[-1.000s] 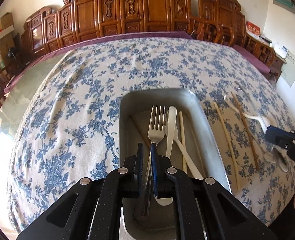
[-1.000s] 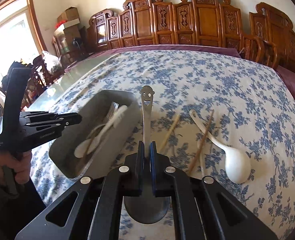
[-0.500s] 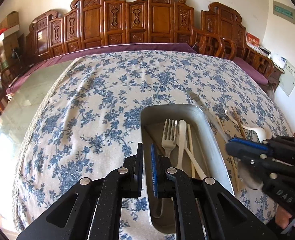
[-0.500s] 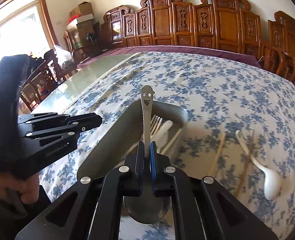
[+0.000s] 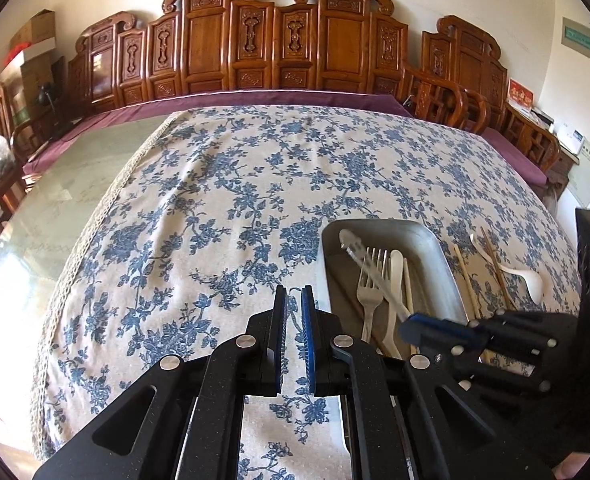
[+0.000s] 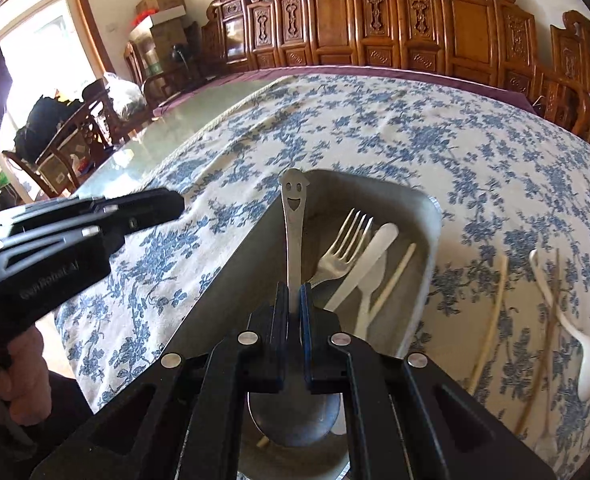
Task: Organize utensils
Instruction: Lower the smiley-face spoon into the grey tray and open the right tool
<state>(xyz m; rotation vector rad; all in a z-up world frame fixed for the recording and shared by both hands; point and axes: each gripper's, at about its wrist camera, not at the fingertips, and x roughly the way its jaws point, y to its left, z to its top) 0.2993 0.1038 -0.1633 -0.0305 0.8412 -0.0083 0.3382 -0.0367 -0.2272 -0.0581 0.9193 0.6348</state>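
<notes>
My right gripper [image 6: 295, 286] is shut on a metal spoon [image 6: 293, 216] with a smiley face on its handle. The handle sticks forward over the grey metal tray [image 6: 235, 280], and the spoon's bowl hangs beneath the fingers. In the tray lie a metal fork [image 6: 343, 240], a white plastic utensil [image 6: 375, 252] and a pale chopstick [image 6: 395, 276]. My left gripper [image 5: 293, 292] is shut on nothing, over the tablecloth just left of the tray [image 5: 435, 236]. The left wrist view shows the right gripper [image 5: 409, 326] holding the spoon [image 5: 353, 242] over the fork [image 5: 369, 280].
Right of the tray, loose chopsticks [image 6: 491, 320] and a white ceramic spoon [image 6: 587, 356] lie on the blue-flowered tablecloth [image 5: 215, 208]. Bare glass tabletop [image 5: 55, 208] shows at the left. Carved wooden chairs [image 5: 255, 48] line the far edge. A hand [image 6: 19, 368] grips the left gripper's handle.
My right gripper carried the smiley spoon leftward from above the cloth to above the tray. My left gripper drew left, off the tray and over the cloth, still shut.
</notes>
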